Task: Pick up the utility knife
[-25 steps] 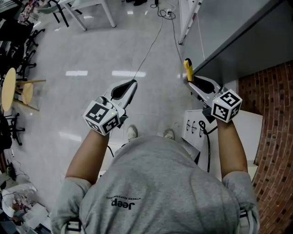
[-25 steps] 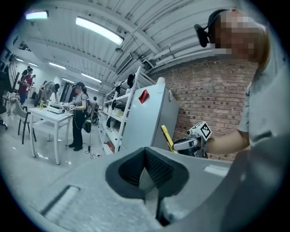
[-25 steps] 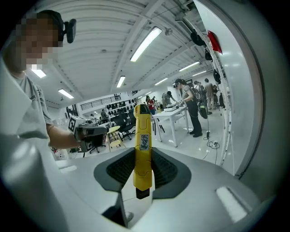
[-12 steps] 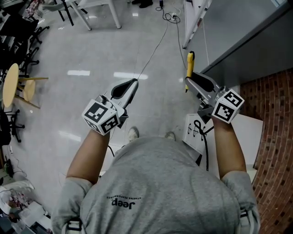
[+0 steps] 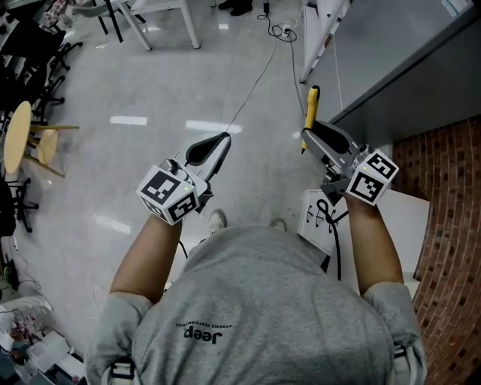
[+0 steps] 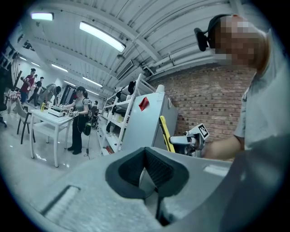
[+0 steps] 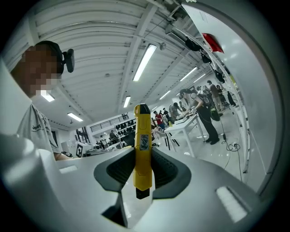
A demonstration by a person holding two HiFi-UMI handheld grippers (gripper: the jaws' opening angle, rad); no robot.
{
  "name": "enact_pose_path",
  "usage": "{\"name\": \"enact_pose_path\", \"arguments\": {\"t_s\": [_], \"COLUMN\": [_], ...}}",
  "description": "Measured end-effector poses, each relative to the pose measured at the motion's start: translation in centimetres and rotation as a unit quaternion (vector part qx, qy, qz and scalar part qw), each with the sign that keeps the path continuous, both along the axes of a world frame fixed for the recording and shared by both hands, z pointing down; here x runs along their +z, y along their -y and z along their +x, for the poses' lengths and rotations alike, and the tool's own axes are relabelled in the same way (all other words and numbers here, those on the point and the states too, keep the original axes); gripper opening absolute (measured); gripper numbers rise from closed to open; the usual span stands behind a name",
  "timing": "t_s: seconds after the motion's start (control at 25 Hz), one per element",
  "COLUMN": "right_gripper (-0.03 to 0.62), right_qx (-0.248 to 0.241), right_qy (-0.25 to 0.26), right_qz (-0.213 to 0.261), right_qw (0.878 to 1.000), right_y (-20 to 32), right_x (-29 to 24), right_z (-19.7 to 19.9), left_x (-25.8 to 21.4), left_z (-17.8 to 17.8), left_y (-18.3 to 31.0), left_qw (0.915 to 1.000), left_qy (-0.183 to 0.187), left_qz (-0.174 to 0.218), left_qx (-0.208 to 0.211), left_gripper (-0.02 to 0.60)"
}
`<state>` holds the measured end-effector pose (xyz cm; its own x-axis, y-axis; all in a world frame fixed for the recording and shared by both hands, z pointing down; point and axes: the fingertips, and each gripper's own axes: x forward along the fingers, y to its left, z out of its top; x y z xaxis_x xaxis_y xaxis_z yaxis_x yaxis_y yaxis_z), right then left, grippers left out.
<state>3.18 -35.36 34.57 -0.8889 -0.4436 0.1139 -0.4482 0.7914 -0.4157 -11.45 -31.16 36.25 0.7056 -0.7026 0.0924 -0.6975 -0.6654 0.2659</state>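
The utility knife (image 5: pixel 310 114) is yellow with a black tip and sticks forward out of my right gripper (image 5: pixel 309 137), held in the air over the floor beside the grey cabinet. In the right gripper view the knife (image 7: pixel 142 145) stands upright between the two pads, and the right gripper (image 7: pixel 142 176) is shut on it. My left gripper (image 5: pixel 218 145) hovers at the left, level with the right one, its jaws together with nothing in them. The left gripper view shows its own closed pads (image 6: pixel 156 170), with the knife (image 6: pixel 165 133) and the right gripper (image 6: pixel 189 139) beyond.
A grey cabinet (image 5: pixel 391 60) and a brick wall (image 5: pixel 447 225) stand at the right. A white box (image 5: pixel 322 218) sits below the right hand. A cable (image 5: pixel 248 83) crosses the floor. White table legs (image 5: pixel 161 22) and a stool (image 5: pixel 19 143) stand farther off. People work at a table (image 6: pixel 50 115).
My right gripper has risen with the knife and tilted, so the knife shows longer and farther from the cabinet's edge. The left gripper has barely shifted.
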Motion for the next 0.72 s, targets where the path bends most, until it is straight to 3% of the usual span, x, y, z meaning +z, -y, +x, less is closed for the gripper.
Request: {"name": "enact_pose_path", "arguments": {"t_s": [0.72], "right_gripper": [0.123], "right_qx": [0.011], "right_qy": [0.005], "right_qz": [0.0], "right_qw": [1.0], "right_y": [-0.39], "right_x": [-0.4], "right_z": [0.39], "left_x": [-0.57], "left_z": [-0.05], "left_y": [-0.58], "left_qw": [1.0], "left_qy": [-0.005], "left_qz": [0.004], "left_qx": [0.005], "left_gripper": [0.0]}}
